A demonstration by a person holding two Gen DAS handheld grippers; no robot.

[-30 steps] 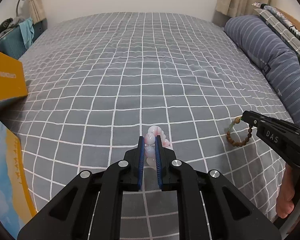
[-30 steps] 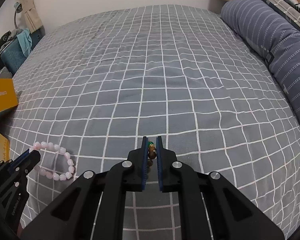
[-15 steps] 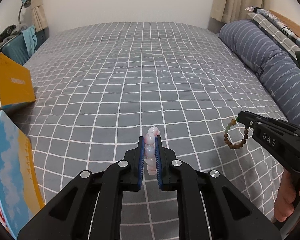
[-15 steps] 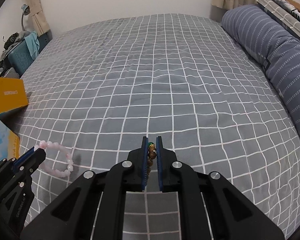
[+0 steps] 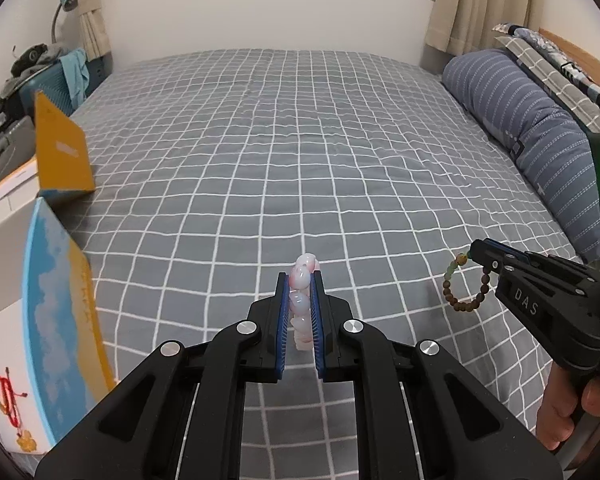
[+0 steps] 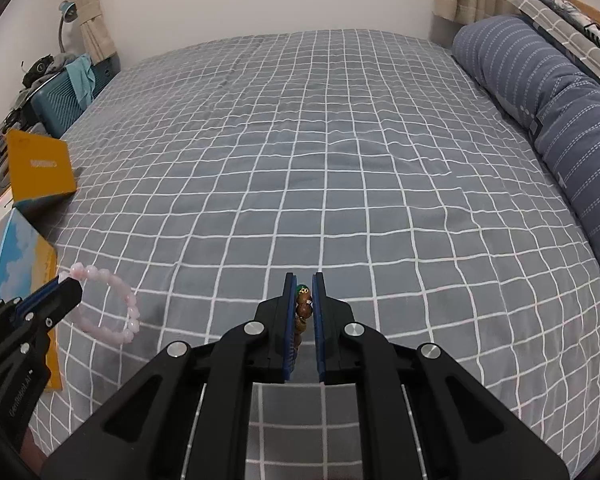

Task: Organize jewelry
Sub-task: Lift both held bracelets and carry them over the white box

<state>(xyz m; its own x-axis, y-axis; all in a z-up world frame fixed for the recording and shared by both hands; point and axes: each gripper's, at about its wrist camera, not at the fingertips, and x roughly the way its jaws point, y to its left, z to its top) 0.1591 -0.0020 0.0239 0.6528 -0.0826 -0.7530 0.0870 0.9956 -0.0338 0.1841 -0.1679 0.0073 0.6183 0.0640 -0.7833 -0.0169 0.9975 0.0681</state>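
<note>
My left gripper (image 5: 299,280) pinches the pink bracelet (image 5: 302,304) between its blue ribbed pads; the glossy round beads hang clear above the bed (image 5: 300,152). My right gripper (image 6: 303,282) is clamped on the brown bracelet (image 6: 303,308), small wooden-looking beads with a green one on top. The bedcover is soft grey check.

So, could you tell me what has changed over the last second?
Both grippers have lifted their bracelets off the bedspread: the pink bracelet and brown bracelet now hang clear. More of the boxes at the left has come into view. Unchanged: left gripper and right gripper stay clamped.
</note>
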